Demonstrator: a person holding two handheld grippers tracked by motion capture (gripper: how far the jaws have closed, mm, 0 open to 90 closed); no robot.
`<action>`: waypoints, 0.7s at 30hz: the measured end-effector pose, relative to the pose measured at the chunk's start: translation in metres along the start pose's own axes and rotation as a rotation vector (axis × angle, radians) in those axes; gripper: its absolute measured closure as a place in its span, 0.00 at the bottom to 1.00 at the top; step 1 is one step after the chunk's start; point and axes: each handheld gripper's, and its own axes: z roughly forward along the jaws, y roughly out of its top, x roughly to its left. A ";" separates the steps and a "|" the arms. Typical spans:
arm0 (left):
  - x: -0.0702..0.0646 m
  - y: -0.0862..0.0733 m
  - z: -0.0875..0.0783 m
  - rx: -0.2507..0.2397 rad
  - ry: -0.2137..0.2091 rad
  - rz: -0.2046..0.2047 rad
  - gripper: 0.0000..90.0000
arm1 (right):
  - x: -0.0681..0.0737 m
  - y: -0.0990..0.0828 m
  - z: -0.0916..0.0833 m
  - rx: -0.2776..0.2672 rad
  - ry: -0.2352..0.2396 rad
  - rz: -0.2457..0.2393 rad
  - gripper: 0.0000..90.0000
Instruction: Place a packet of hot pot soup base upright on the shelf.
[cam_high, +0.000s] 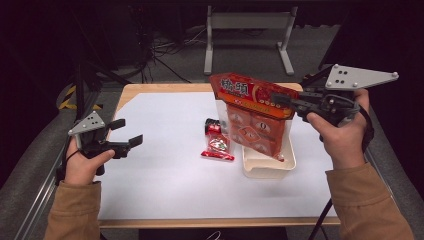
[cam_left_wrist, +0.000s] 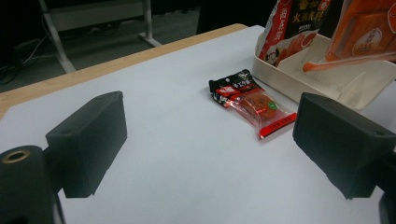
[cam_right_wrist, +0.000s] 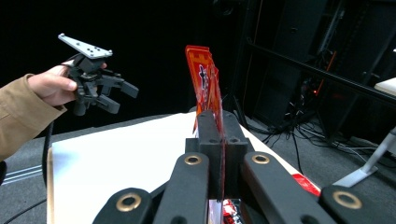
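The right gripper (cam_high: 287, 102), at the upper right of the high view, is clamping its jaws tight on the top edge of a large red snack bag (cam_high: 252, 117). In the right gripper view the two jaws are meeting around the thin red film (cam_right_wrist: 205, 79), which is rising up the middle of the frame. The bag is hanging upright with its lower end inside a cream tray (cam_high: 265, 167) just right of the frame's centre.

The left gripper (cam_high: 127, 134), at the left of the high view, is holding its jaws wide apart with nothing between them, above the white table cover (cam_high: 165, 185). In the left gripper view a small red-and-black packet (cam_left_wrist: 252, 101) is lying flat right of centre, just beside the tray (cam_left_wrist: 336, 86).
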 end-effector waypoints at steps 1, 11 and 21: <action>0.000 0.000 0.000 0.001 0.000 -0.004 0.11 | -0.001 -0.001 0.000 -0.002 -0.003 0.001 1.00; 0.002 -0.002 0.002 0.012 -0.008 -0.025 0.10 | -0.013 -0.009 -0.004 -0.006 -0.057 0.017 1.00; -0.001 -0.002 0.004 0.028 -0.020 -0.025 0.12 | -0.027 -0.027 -0.006 -0.033 -0.091 0.044 1.00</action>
